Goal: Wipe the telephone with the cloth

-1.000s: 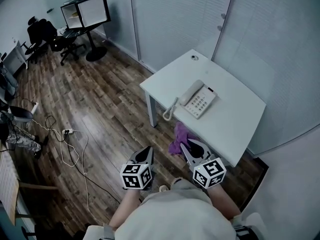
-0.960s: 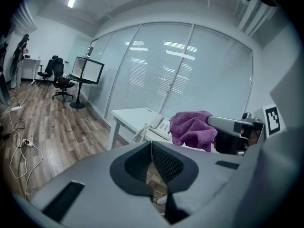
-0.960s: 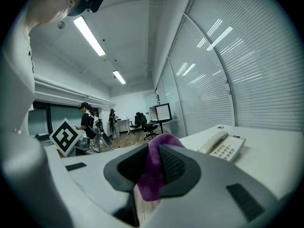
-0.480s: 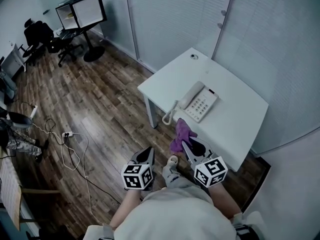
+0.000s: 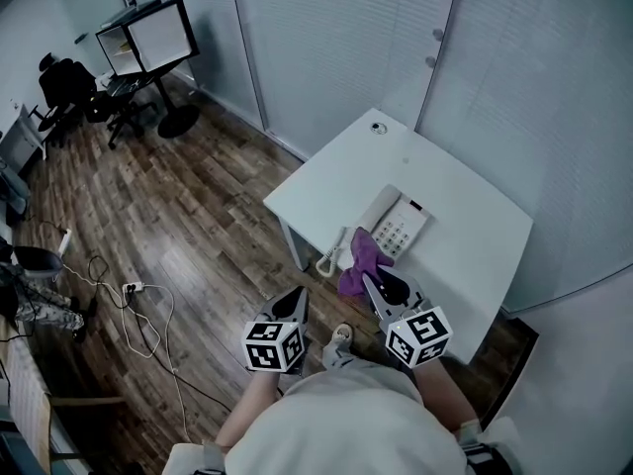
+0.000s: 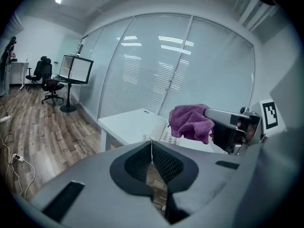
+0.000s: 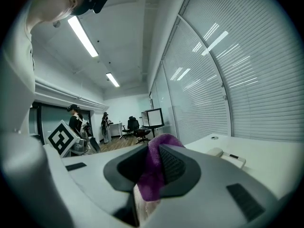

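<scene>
The right gripper (image 5: 371, 283) pinches the purple cloth (image 5: 360, 258) between its jaws. The cloth hangs over the near edge of the white table (image 5: 465, 191), at about seven o'clock from the telephone (image 5: 399, 225), perhaps brushing it. The left gripper (image 5: 296, 298), jaws pressed together on nothing, sits at nine o'clock from the right one, off the table.

White table (image 5: 465, 216) beside glass wall (image 5: 326, 57); monitor (image 5: 148, 38), black chair (image 5: 64, 82) far left; cables (image 5: 148, 305) on wood floor (image 5: 188, 216).

telephone (image 5: 398, 223) on table (image 5: 465, 211), cloth (image 5: 362, 263) before telephone
</scene>
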The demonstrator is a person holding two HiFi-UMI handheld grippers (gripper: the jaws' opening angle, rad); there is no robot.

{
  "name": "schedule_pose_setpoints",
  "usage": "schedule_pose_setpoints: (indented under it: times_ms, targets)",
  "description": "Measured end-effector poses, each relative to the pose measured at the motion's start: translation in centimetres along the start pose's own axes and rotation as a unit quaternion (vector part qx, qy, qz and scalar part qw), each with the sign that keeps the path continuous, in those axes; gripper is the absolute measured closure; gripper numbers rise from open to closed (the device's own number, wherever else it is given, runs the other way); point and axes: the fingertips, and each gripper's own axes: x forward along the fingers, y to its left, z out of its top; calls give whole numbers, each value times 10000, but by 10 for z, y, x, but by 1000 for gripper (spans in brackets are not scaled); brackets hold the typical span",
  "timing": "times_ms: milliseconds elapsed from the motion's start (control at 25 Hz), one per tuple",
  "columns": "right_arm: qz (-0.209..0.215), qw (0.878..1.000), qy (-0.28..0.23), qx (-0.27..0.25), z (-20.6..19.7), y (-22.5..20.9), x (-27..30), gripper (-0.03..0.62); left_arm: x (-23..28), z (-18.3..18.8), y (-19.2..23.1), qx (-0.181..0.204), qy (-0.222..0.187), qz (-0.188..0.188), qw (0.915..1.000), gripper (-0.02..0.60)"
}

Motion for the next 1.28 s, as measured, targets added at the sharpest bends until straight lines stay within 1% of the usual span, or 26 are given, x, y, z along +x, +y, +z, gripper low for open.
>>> schedule_pose_setpoints:
  times_ms: [240, 520, 840, 1280]
  targets:
    - [-173, 9998, -76, -21, 18, -40, 25, 513, 39, 32, 0, 82, -19, -128, 9999, 560]
    - [-410, 9990, -163, 21, 25, -86, 48, 513, 83, 52, -3, 200, 93, -323, 9992, 560]
    - [-598, 9981, -114, -24, 27, -122, 65, 513, 112, 64, 0, 252, 130, -416, 9987, 560]
    - [-867, 9958, 32, -284, 37, -163, 89, 513, 137, 69, 0, 155, 187, -534, 9983, 560]
